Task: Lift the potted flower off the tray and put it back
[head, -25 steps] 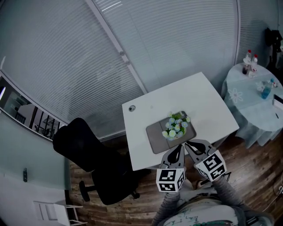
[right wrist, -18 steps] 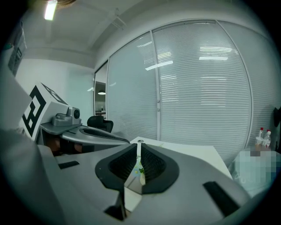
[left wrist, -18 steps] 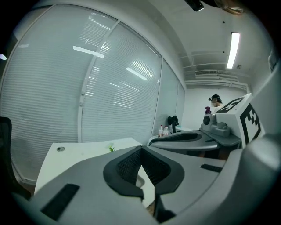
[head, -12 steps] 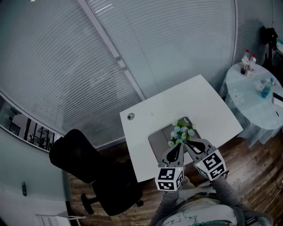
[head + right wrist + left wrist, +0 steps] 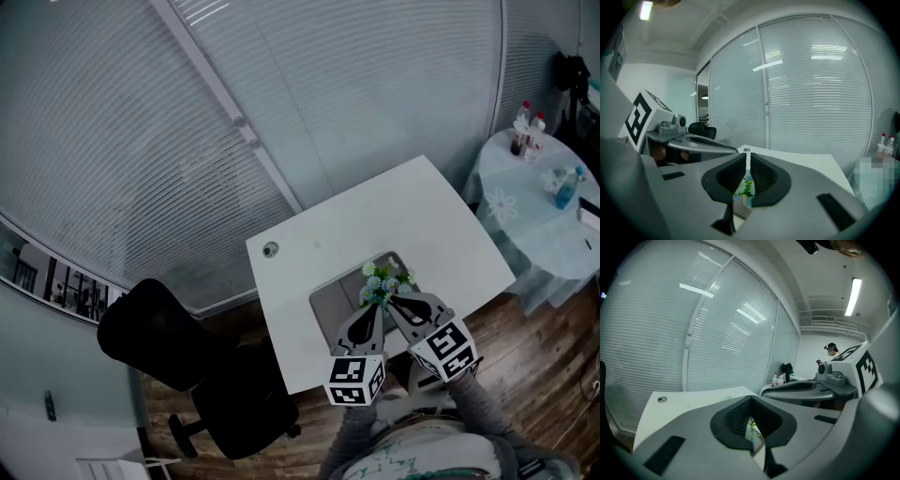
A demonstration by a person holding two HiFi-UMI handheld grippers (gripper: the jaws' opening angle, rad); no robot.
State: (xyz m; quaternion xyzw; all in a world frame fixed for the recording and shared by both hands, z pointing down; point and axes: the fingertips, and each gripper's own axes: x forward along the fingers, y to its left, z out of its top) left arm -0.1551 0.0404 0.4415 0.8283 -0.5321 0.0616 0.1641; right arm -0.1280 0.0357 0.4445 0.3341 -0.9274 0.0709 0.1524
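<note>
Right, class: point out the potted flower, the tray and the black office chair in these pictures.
potted flower [image 5: 381, 279], head view, on its pale blossoms.
tray [image 5: 328, 300], head view, on the bare grey part left of the flower.
black office chair [image 5: 150, 323], head view, on the backrest.

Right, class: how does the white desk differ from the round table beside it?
Shape: the white desk is rectangular; the round table is circular. Surface: the desk's top is bare white, while the round table wears a pale cloth with a flower-like print. Load: the desk bears a grey tray; the round table bears bottles. Both stand on the wooden floor near the blinds.
</note>
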